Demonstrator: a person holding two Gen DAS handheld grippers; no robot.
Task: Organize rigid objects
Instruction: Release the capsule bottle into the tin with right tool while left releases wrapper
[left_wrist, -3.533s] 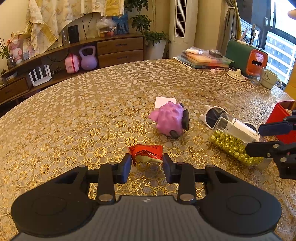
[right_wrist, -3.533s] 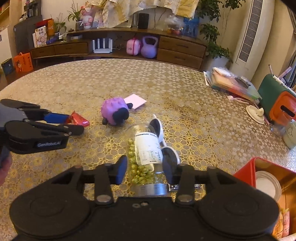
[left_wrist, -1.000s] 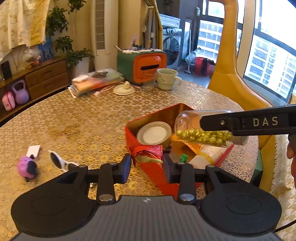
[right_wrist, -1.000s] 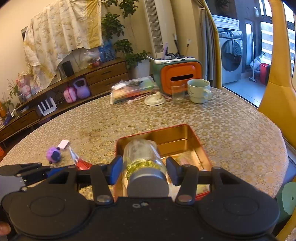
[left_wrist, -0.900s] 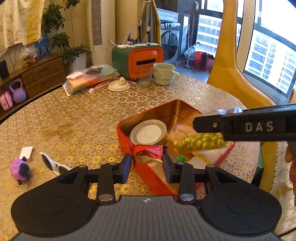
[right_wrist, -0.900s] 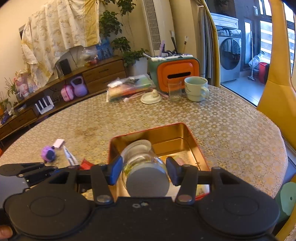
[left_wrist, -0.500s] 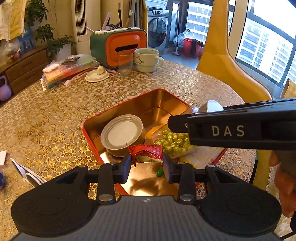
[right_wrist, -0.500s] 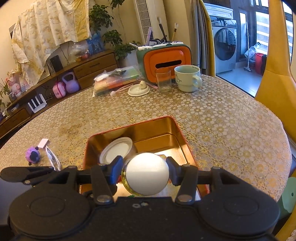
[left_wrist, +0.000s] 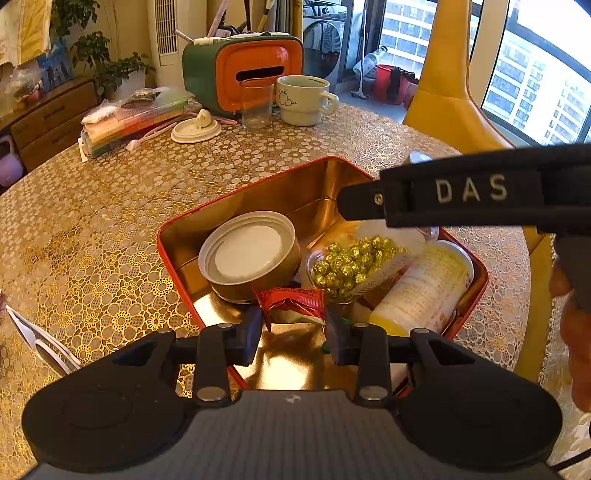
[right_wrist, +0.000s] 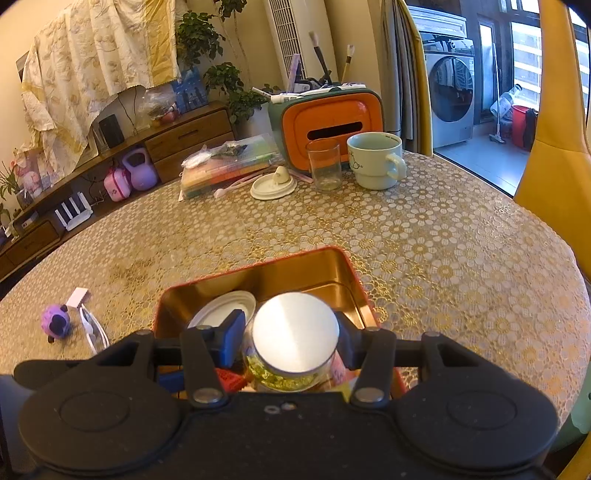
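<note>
I am working two claws over a round worktop (right_wrist: 443, 236) covered in a gold floral cloth. My left claw (left_wrist: 293, 326) is closed on a crumpled red snack packet (left_wrist: 291, 304), holding it above the near end of an open red tin (left_wrist: 258, 184) with a shiny gold inside. My right claw (right_wrist: 290, 341) grips a clear glass jar (right_wrist: 295, 332) filled with small gold-wrapped pieces; in the right wrist view its silver lid faces me between the fingers. In the left wrist view that jar (left_wrist: 354, 264) is tilted, its base down inside the tin and its lid end raised behind the claw's black finger. Beside it on the left in the tin sits a round gold can (left_wrist: 249, 258) with a white top, and on the right lies a yellow bottle (left_wrist: 424, 284) with a printed label. Outside the tin, to the left on the worktop, lie white-framed sunglasses (right_wrist: 92, 326), a purple sheep toy (right_wrist: 55, 323) and a small white card (right_wrist: 78, 296). At the far edge stand an orange and green box (right_wrist: 328, 129), a glass tumbler (right_wrist: 324, 164) and a pale mug (right_wrist: 376, 160).
</note>
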